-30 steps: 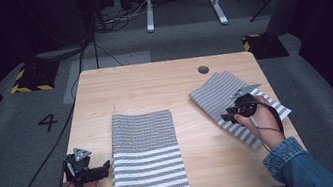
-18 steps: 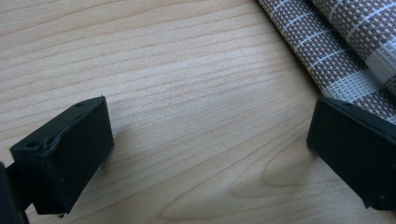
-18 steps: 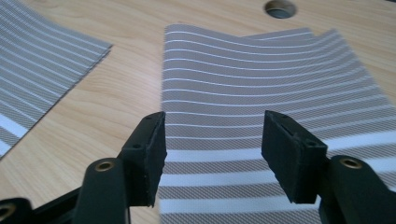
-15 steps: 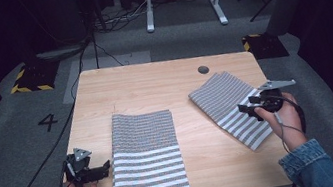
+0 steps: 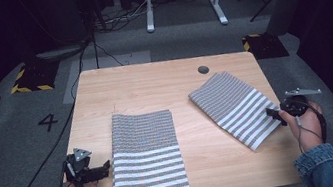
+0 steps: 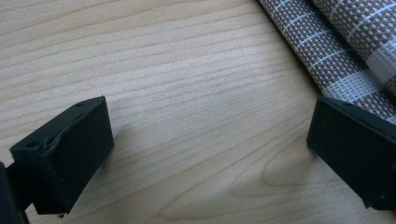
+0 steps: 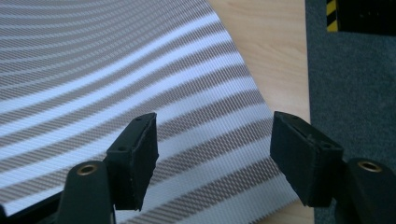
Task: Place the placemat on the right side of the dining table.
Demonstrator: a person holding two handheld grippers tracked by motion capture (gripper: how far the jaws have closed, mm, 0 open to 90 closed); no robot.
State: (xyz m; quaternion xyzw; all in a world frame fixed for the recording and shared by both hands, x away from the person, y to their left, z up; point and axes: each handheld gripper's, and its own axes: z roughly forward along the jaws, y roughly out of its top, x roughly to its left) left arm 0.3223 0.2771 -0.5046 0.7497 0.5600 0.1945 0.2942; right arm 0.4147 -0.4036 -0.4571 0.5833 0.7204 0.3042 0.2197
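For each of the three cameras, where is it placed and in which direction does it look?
High view: above the person's side, facing forward and down on the table; both forearms show, each holding a hand-held gripper.
Left gripper view: on the left hand-held gripper, looking along open jaws at wood and the left mat.
Right gripper view: on the right hand-held gripper, open jaws over the right mat.
Shared: both mats lie in the high view.

The table (image 5: pixel 152 83) is pale wood with a fine grain. Both mats, the near mat (image 5: pixel 146 155) and the far mat (image 5: pixel 234 105), are woven grey-brown with white stripes; the near one also has a small checked weave on its upper half. The floor (image 5: pixel 21 147) is grey carpet with a black "4" (image 5: pixel 47 122).
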